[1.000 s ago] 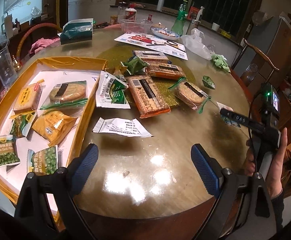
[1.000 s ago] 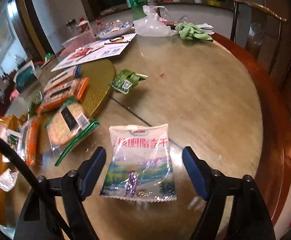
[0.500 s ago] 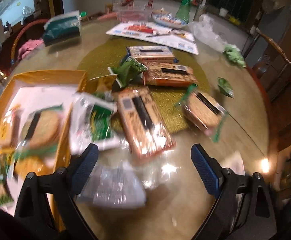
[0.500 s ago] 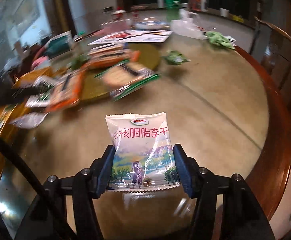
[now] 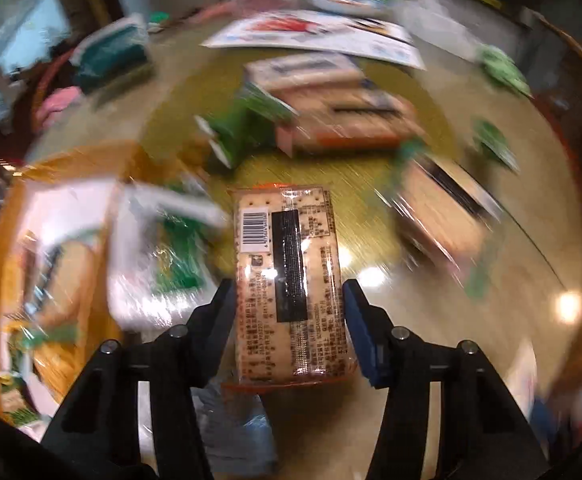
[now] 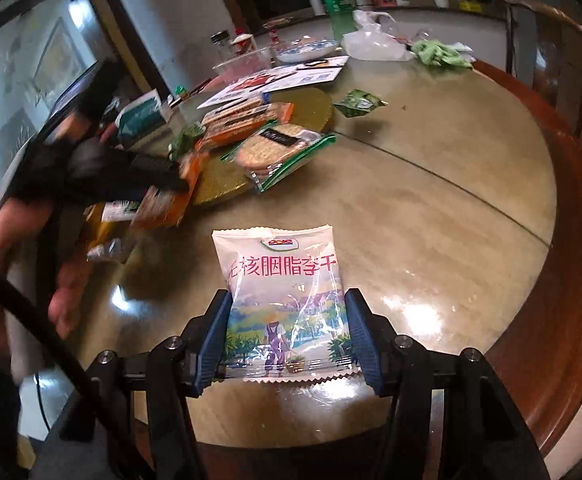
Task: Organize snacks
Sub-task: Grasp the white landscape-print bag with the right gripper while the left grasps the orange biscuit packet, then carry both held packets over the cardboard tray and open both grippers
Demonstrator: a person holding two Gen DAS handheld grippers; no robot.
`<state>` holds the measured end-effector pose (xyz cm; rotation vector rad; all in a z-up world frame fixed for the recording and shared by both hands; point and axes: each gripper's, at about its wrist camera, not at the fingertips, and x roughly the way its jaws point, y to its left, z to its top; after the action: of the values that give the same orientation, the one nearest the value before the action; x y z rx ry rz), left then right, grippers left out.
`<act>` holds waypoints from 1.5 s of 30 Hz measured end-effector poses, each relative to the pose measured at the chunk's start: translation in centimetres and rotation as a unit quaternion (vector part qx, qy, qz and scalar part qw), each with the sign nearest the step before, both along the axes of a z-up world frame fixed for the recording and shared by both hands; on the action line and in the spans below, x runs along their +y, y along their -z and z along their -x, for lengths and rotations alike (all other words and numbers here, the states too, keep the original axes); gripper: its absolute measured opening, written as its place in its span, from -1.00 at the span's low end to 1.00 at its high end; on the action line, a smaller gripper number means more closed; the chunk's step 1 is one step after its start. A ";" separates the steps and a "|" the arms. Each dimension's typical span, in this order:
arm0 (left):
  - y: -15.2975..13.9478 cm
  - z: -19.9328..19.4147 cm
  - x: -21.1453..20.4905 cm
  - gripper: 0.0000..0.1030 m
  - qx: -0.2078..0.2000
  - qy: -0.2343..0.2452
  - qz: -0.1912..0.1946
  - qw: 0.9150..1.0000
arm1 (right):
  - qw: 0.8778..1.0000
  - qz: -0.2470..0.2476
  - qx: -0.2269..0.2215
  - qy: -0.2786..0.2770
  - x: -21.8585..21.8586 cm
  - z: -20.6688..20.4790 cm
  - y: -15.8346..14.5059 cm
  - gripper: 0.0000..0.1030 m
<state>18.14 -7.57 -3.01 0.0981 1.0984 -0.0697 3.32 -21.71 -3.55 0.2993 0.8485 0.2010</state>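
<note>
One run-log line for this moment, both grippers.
left gripper: shut on cracker pack | right gripper: shut on white plum snack bag | table: other snacks loose

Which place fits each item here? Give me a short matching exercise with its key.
Items:
1. cracker pack
2. white plum packet
3. round cracker bag
4. green cloth

Places:
A. far table edge, beside a plastic bag
B. between the left gripper's fingers
C. on the gold mat
D. between the right gripper's fingers

Pairs: 1-B, 2-D, 3-C, 4-A
</note>
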 end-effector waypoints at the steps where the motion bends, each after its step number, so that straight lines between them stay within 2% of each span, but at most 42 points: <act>1: 0.0 1.2 -0.3 0.07 -0.007 0.014 -0.009 1.000 | 1.000 -0.003 0.001 0.004 -0.3 -0.1 0.0 0.11; 3: 0.1 4.5 -1.0 0.07 -0.022 0.046 -0.038 0.998 | 1.000 -0.001 0.003 0.014 -0.8 -0.4 0.0 0.11; 5: 0.1 7.4 -1.0 0.07 -0.024 0.074 -0.043 0.996 | 1.000 -0.005 0.007 0.020 -1.3 -0.4 -0.1 0.11; 8: 0.0 10.5 0.1 0.08 -0.010 0.097 -0.022 0.995 | 0.999 -0.024 0.010 0.018 -1.9 -0.4 0.0 0.11; 11: -0.2 13.2 1.9 0.08 0.003 0.117 0.009 0.993 | 1.000 -0.016 0.010 0.016 -1.7 -0.4 0.0 0.11; 16: -0.1 15.4 2.6 0.08 0.000 0.145 0.017 0.989 | 1.000 -0.008 0.011 0.006 -0.9 -0.2 -0.1 0.11; 17: -0.2 15.4 2.7 0.10 0.001 0.144 0.023 0.989 | 1.000 -0.008 0.012 0.002 -0.6 -0.2 -0.1 0.11; 19: -0.1 14.9 3.0 0.34 0.004 0.130 0.035 0.991 | 1.000 -0.009 0.014 -0.005 0.0 -0.2 -0.2 0.11; 24: 1.0 13.7 2.5 0.31 0.002 0.121 0.021 0.992 | 1.000 0.007 0.016 -0.010 1.1 0.2 -0.2 0.11; 26: 1.1 14.1 2.5 0.28 -0.016 0.120 0.021 0.992 | 1.000 0.006 0.018 -0.013 1.3 0.5 -0.2 0.11; 27: 1.1 14.3 2.5 0.14 -0.021 0.124 0.024 0.992 | 1.000 0.008 0.018 -0.012 1.3 0.7 -0.2 0.11; 29: 0.9 14.8 2.4 0.07 -0.027 0.126 0.026 0.991 | 1.000 0.009 0.017 -0.010 1.4 1.0 -0.2 0.11; 31: 0.8 15.1 2.7 0.07 -0.031 0.126 0.037 0.991 | 1.000 0.005 0.019 -0.014 1.6 1.1 -0.2 0.11; 35: -0.6 16.4 4.4 0.07 -0.053 0.108 0.088 0.989 | 0.999 -0.010 0.026 -0.029 2.8 1.0 -0.4 0.09; 38: -3.0 17.5 6.2 0.07 -0.098 0.080 0.093 0.988 | 0.998 -0.039 0.029 -0.042 3.5 1.2 -0.7 0.08; 41: -5.1 17.9 8.5 0.07 -0.131 0.043 0.105 0.985 | 0.998 -0.036 0.014 -0.052 4.7 1.5 -1.6 0.06; 45: -7.2 17.7 14.2 0.07 -0.163 -0.037 0.149 0.975 | 0.995 -0.052 -0.004 -0.084 6.9 1.5 -3.6 0.06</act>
<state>0.45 6.64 4.20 -0.1959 0.7520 -0.1451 1.78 -14.83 0.06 0.3241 0.8563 0.4040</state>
